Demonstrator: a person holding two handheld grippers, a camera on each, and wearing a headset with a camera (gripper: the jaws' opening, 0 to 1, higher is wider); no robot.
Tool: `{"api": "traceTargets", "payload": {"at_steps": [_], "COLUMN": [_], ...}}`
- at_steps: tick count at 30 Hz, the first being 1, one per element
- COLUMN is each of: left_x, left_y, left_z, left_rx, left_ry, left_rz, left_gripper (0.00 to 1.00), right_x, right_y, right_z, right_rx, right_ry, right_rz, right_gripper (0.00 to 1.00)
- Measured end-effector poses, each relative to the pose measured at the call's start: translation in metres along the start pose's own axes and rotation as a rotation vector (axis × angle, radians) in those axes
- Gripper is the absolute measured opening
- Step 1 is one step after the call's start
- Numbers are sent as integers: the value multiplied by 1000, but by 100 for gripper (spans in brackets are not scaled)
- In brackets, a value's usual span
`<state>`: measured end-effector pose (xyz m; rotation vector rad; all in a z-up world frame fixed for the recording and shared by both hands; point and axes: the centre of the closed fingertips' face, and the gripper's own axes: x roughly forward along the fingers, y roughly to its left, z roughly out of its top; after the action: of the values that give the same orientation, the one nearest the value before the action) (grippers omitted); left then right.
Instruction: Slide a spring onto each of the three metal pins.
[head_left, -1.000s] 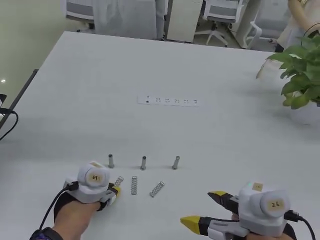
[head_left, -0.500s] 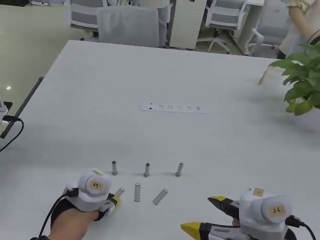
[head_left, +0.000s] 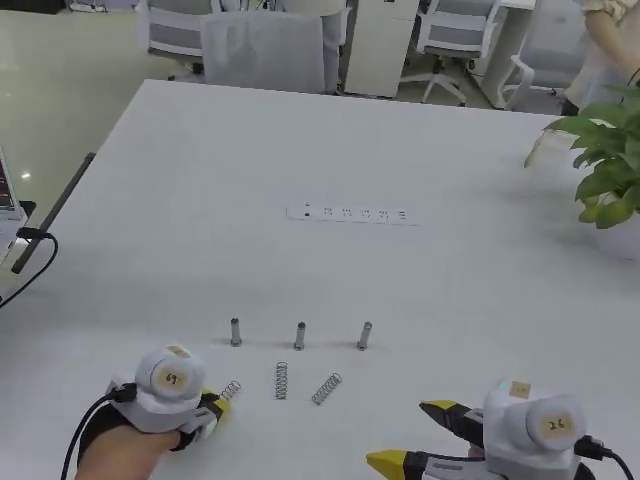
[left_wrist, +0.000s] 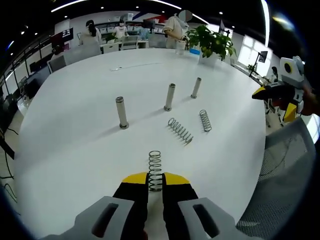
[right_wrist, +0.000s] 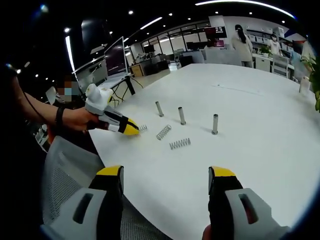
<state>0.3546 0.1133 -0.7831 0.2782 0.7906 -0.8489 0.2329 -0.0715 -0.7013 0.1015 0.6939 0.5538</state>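
The left gripper (left_wrist: 155, 181) pinches one spring (left_wrist: 155, 165) at the near left. The right gripper (right_wrist: 166, 175) is wide open, near right. Three pins (head_left: 300, 336) stand upright just beyond two loose springs (head_left: 281, 380).

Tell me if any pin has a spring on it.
No, all three pins stand bare; the left claw holds a spring.

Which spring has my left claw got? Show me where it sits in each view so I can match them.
Head view: the gripped spring lies lower left, at the left claw.
Left gripper view: bottom centre, pinched between the yellow tips.
Right gripper view: left of centre, at the other claw's tips.
Shared landmark: the leftmost pin, standing just beyond it.
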Motion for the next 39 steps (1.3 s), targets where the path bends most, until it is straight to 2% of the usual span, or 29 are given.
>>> {"api": "traceTargets", "payload": {"at_steps": [5, 16, 31, 39], "left_x": [-11, -30, -38, -40], "left_y": [1, -9, -35, -55], "left_z": [-6, -12, 9, 19], "left_rx": [0, 32, 77, 110], "left_ry": [-2, -16, -64, -82], "left_rz": [2, -9, -58, -92], "left_gripper": [2, 2, 2, 2], "right_x": [1, 6, 12, 17], "right_y": [1, 4, 9, 15], "right_z": [-3, -7, -10, -10], "right_rx": [7, 14, -1, -1], "right_ry": [6, 11, 28, 30], "right_rz": [5, 19, 54, 79], "right_gripper": [68, 68, 64, 63]}}
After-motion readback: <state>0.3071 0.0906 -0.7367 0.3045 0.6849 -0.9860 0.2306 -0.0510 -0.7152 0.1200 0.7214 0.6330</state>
